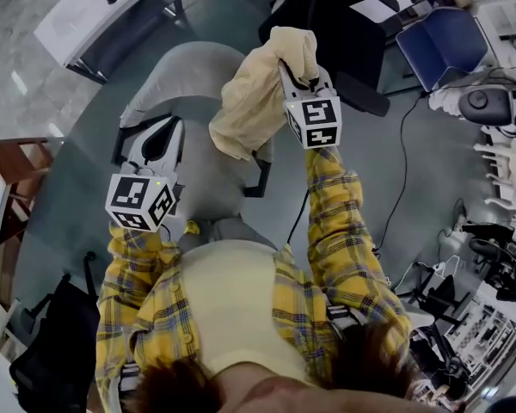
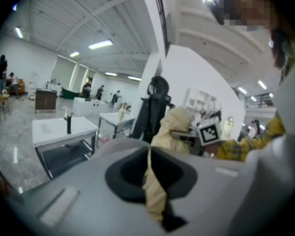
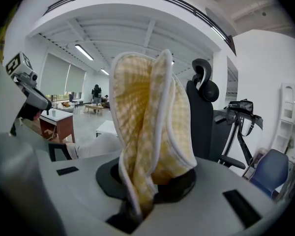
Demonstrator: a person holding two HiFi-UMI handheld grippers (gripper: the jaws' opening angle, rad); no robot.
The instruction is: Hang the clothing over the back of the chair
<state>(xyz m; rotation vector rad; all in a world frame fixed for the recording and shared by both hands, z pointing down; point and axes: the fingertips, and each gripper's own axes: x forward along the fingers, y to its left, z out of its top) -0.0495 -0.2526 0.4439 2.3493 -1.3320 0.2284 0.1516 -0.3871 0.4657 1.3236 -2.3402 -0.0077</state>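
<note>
The left gripper [image 1: 162,136] hovered over the left side of the grey chair [image 1: 189,80]. Its own view showed the fingers closed on a narrow fold of pale yellow fabric [image 2: 154,191]. This was probably a corner of the same garment, though the head view showed no cloth reaching that gripper. To the right, the clothing [image 1: 254,101] hung in the air above the chair's right edge and touched nothing but the grippers. The right gripper [image 1: 294,80] had its fingers clamped on a thick gathered bunch at the garment's top, and the rest drooped down and to the left.

The garment looked light, soft and limp, a thin checked weave with a pale bound hem. It would probably sag wherever it was unsupported and slide off a smooth chair back if it lay unevenly. Taking it at two well-separated points along one hem, not in a bunch, would likely let it spread and fall evenly on both sides.

The head view alone showed both grippers with the chair beneath them, and how the cloth hung relative to it. The left gripper view alone showed the thin fold in the left fingers. It also caught the bundle beside the right gripper's marker cube [image 2: 209,132]. The right gripper view alone showed the check pattern and hem [image 3: 147,132] up close, wedged between its fingers. A black office chair [image 3: 204,107] stood behind.
</note>
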